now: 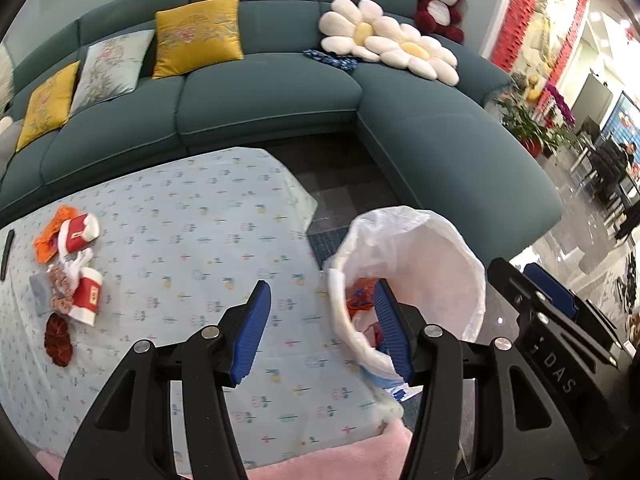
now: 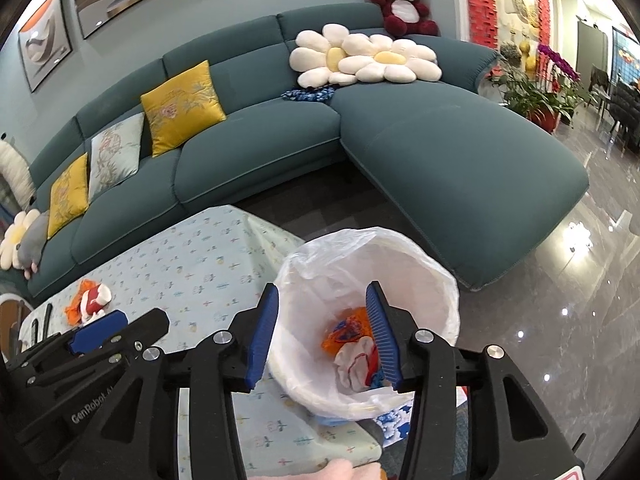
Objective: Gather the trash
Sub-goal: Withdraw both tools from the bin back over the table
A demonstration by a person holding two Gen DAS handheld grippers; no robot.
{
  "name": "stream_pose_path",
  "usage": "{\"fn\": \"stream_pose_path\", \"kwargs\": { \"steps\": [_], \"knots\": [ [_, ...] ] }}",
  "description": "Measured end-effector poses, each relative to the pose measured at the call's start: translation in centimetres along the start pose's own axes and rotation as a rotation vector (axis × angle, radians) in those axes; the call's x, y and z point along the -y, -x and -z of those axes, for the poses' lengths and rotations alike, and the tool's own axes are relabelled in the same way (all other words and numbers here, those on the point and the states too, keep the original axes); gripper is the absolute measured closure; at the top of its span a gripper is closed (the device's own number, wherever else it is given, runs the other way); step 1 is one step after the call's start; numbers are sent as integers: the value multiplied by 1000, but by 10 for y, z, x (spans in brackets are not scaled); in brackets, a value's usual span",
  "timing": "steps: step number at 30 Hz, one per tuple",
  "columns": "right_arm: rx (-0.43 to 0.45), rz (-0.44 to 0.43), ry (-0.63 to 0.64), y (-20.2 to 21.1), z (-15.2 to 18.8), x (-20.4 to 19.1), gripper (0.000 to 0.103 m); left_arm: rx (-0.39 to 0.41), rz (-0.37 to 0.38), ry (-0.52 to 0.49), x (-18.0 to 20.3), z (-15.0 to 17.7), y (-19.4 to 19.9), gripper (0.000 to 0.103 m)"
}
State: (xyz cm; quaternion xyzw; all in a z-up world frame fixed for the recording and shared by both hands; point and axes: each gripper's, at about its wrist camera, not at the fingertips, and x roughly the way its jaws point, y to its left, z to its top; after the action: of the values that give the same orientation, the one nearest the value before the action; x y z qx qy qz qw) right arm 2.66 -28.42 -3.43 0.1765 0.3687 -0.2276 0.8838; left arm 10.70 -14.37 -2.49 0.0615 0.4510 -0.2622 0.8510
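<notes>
right hand-held gripper (image 2: 322, 336) tilted over bin (image 2: 420, 264) (jaws apparently empty)

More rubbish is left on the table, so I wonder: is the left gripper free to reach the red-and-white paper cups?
Probably yes. The left gripper is open and empty, and only bare tablecloth lies between it and the paper cups.

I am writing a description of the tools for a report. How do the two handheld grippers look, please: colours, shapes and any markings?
Both are alike: the left gripper and the right gripper have black angular linkage arms with round silver pivot bolts, and flat blue ribbed finger pads. White lettering marks the bodies: "DAS" on the right one, "GenRobot" on the left one. No cables or sleeves are visible.
</notes>
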Motion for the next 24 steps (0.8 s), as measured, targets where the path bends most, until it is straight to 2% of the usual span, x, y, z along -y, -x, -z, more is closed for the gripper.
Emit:
{"fn": "stream_pose_path", "kwargs": {
  "steps": [6, 10, 12, 17, 24],
  "knots": [
    [-18, -29, 64, 0, 7, -45, 57, 19, -37, 41, -39, 6, 14, 52],
    [-33, -54, 111, -1, 15, -80, 56, 28, -77, 87, -78, 13, 21, 45],
    [-43, -68, 134, -3, 19, -99, 56, 27, -94, 115, -100, 18, 24, 44],
    [-74, -108, 184, -9, 34, -149, 52, 18, -164, 204, -167, 33, 29, 39],
    [-127, -159, 263, -22, 62, -215, 52, -19, -251, 342, -265, 64, 31, 38]
  ]
}}
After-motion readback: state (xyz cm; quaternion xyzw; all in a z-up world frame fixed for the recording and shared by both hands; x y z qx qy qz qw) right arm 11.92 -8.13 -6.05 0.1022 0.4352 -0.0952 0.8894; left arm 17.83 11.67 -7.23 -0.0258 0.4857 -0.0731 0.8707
